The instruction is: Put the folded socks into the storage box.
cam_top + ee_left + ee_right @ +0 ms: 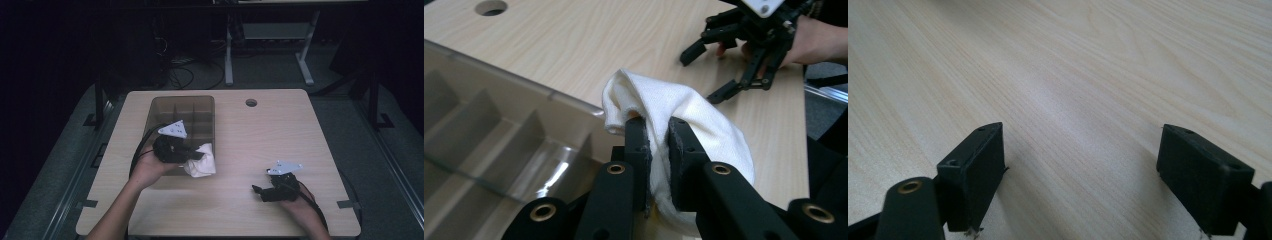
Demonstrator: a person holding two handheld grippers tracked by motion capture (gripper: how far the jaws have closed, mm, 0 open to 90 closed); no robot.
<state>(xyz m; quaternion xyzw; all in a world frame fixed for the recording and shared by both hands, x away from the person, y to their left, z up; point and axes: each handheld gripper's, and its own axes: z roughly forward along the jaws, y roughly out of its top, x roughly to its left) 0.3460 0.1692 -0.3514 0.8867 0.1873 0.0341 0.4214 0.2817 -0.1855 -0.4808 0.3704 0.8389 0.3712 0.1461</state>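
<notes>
My left gripper (192, 156) is shut on a white cloth (202, 160), which hangs bunched at the right front corner of a clear divided bin (162, 105). In the left gripper view the cloth (684, 110) is pinched between the two black pads (638, 145) and drapes over them, just past the bin's rim (514, 80). My right gripper (260, 190) rests low on the wooden table (270, 135) near the front right, jaws wide open with bare wood between them (1080, 155). That gripper (711, 75) also shows far off in the left gripper view.
The bin's compartments (484, 125) look empty where I can see them. A round cable hole (251, 103) sits at the table's far edge. Dark floor, cables and a desk frame (229, 60) lie beyond the table.
</notes>
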